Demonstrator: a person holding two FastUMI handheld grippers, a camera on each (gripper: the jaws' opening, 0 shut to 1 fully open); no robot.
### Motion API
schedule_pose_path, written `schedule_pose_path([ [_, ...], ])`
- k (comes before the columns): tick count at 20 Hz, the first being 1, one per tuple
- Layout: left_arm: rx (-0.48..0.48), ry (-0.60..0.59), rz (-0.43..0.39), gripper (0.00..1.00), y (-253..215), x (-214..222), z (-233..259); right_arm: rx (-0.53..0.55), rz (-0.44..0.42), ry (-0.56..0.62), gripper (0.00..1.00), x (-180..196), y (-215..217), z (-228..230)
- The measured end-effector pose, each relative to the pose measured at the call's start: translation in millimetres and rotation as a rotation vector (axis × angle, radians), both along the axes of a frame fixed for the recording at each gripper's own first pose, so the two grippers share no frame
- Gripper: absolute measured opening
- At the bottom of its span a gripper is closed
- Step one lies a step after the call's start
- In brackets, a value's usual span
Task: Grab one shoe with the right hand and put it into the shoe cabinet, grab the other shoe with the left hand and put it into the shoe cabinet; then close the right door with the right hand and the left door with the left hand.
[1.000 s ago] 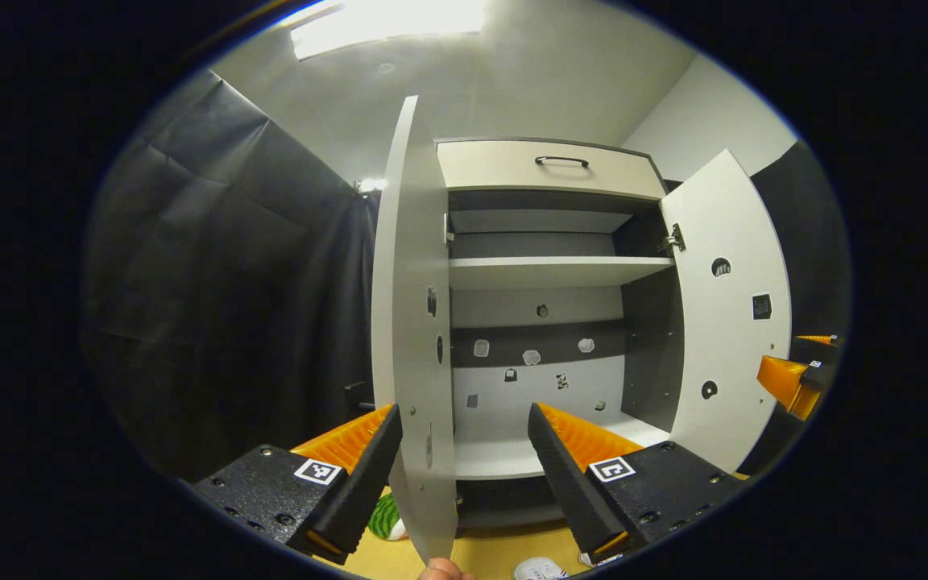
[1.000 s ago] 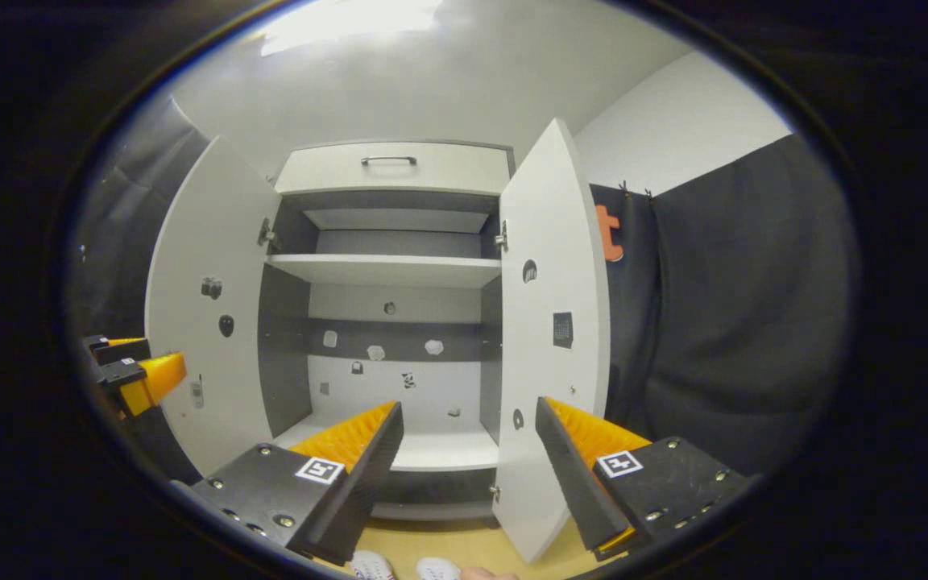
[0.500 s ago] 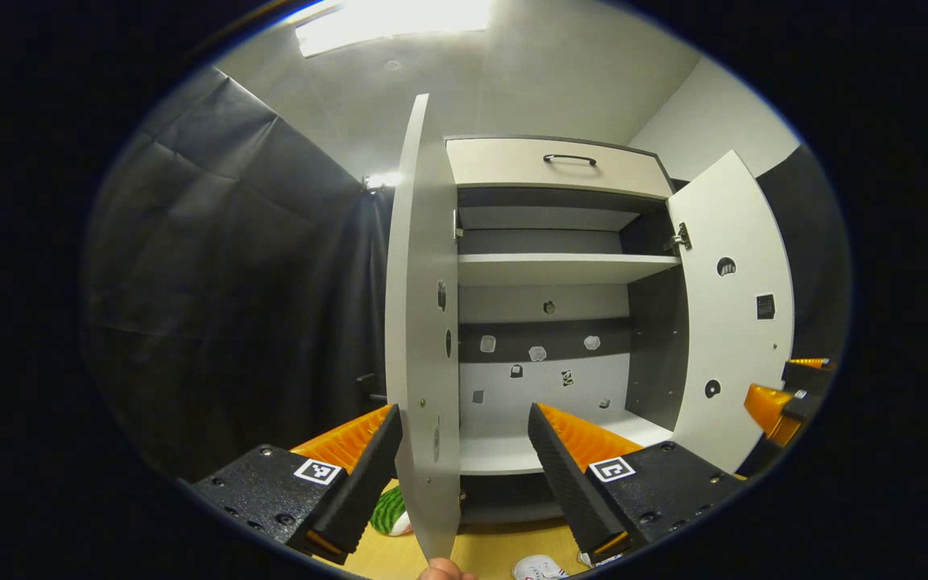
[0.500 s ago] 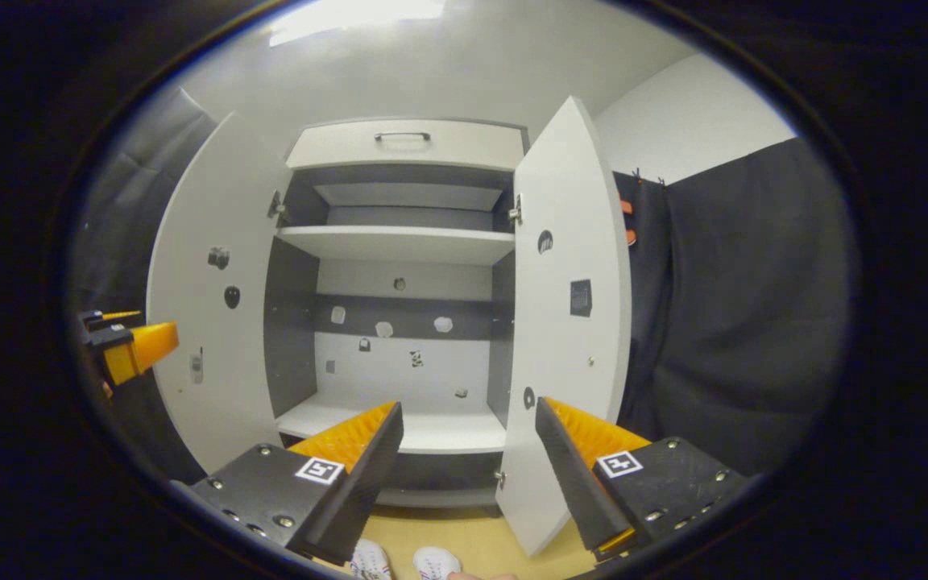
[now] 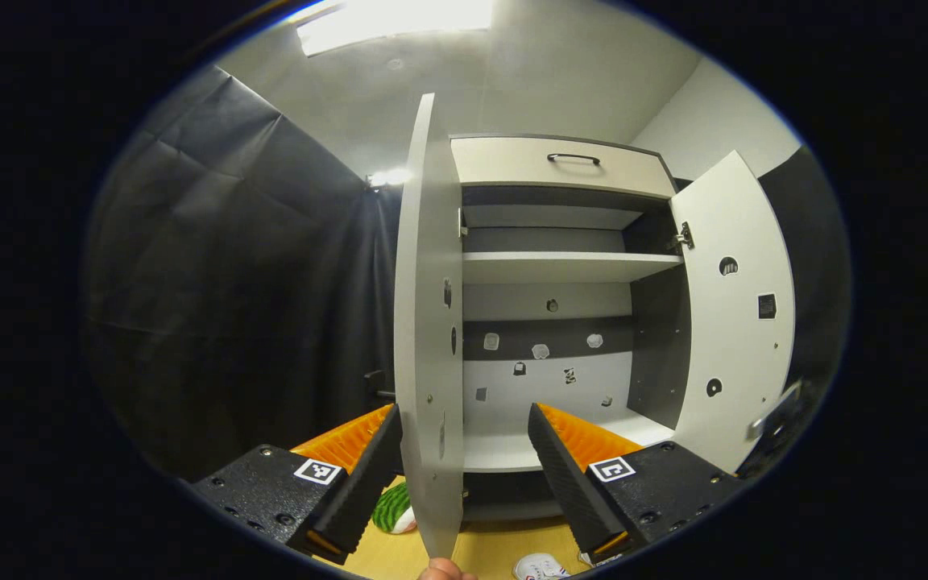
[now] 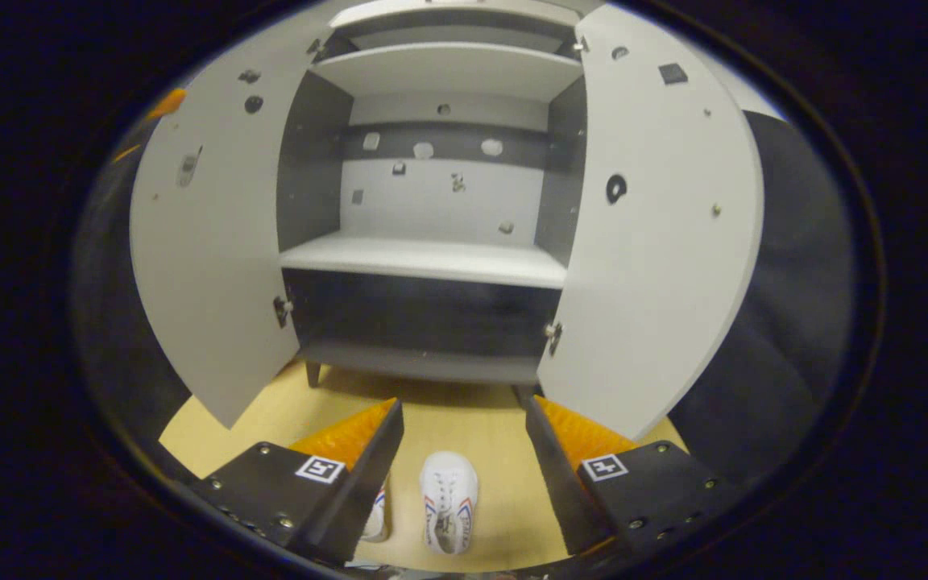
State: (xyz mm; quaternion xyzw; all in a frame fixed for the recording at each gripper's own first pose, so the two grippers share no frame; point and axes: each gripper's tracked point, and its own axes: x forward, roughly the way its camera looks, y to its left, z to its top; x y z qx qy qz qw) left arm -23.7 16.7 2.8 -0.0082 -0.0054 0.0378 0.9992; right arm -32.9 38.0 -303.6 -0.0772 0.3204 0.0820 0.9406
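Right gripper hovering, fingers apart, empty; white shoe lying just below between them, long axis running toward shoe cabinet.

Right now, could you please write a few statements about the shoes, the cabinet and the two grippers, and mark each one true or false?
1. Both cabinet doors are open. True.
2. A white shoe already sits on the lower shelf. False: the shelf is bare, and the shoe stands on the wooden floor in front of the cabinet.
3. The right gripper is open above that shoe. True.
4. The left gripper is shut on a shoe. False: its fingers are apart, with the edge of the left door between them in the left gripper view.
5. The top drawer is pulled out. False: it is closed.
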Motion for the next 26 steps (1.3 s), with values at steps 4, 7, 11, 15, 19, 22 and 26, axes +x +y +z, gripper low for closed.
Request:
schedule_pose_path([
  [4, 0.002, -0.01, 0.024, 0.96, 9.9, -7.0, 3.2, -0.002, 0.01, 0.221, 0.75, -31.1, 1.8, -84.3],
  [7, -0.002, -0.008, 0.047, 0.96, 18.7, -12.5, 1.6, -0.021, 0.022, 0.341, 0.69, -50.0, 2.0, -132.3],
  [11, 0.0, 0.003, 0.084, 0.96, 33.1, -19.5, -0.8, -0.043, 0.037, 0.439, 0.69, -61.2, 4.6, -179.6],
  [15, 0.007, 0.014, 0.124, 0.96, 48.6, -25.1, -4.0, -0.072, 0.057, 0.518, 0.49, -67.3, 7.3, -214.4],
  [19, 0.012, 0.023, 0.159, 0.96, 60.4, -26.7, -6.4, -0.108, 0.065, 0.569, 0.49, -69.6, 8.1, -242.9],
  [22, 0.009, 0.029, 0.179, 0.96, 65.9, -25.9, -8.2, -0.137, 0.089, 0.577, 0.49, -70.3, 10.8, -256.5],
  [26, -0.012, 0.037, 0.186, 0.96, 68.6, -22.4, -11.8, -0.255, 0.145, 0.505, 0.33, -73.7, 3.7, -268.6],
])
